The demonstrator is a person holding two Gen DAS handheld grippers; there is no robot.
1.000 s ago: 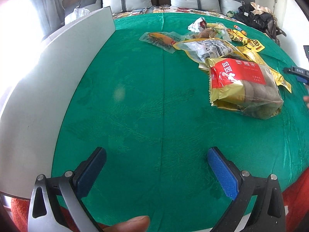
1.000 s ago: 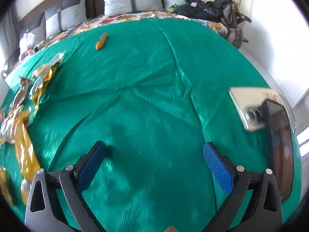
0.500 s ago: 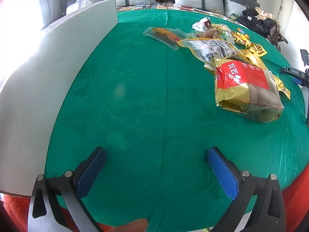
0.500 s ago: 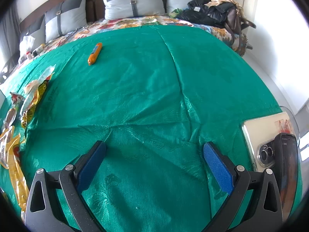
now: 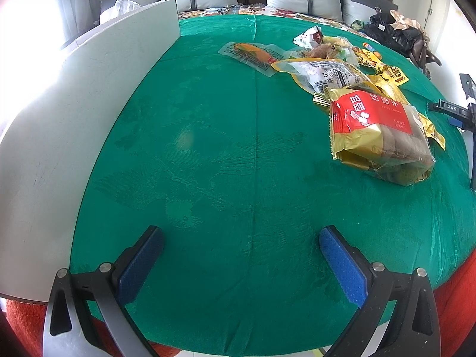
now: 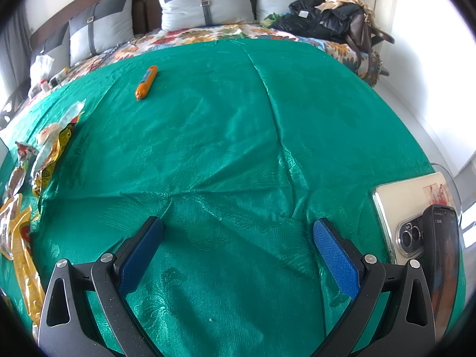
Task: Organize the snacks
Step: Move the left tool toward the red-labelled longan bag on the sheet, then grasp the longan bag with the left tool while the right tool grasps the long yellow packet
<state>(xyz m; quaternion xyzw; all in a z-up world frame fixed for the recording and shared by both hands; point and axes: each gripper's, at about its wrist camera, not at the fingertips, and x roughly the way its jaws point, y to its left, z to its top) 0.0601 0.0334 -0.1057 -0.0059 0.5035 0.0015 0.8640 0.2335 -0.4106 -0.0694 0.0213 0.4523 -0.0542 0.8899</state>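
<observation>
My left gripper [image 5: 241,244]: jaws spread, empty; snack packets [image 5: 377,131] heaped ahead to its right. My right gripper [image 6: 238,238]: jaws spread, empty; orange sausage stick [image 6: 146,82] far ahead-left on green cloth [image 6: 238,136].

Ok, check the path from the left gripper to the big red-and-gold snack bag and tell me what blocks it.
Nothing visible blocks it. Only bare green cloth lies between the open left gripper and the red-and-gold snack bag. The other snack packets lie behind the bag.
</observation>
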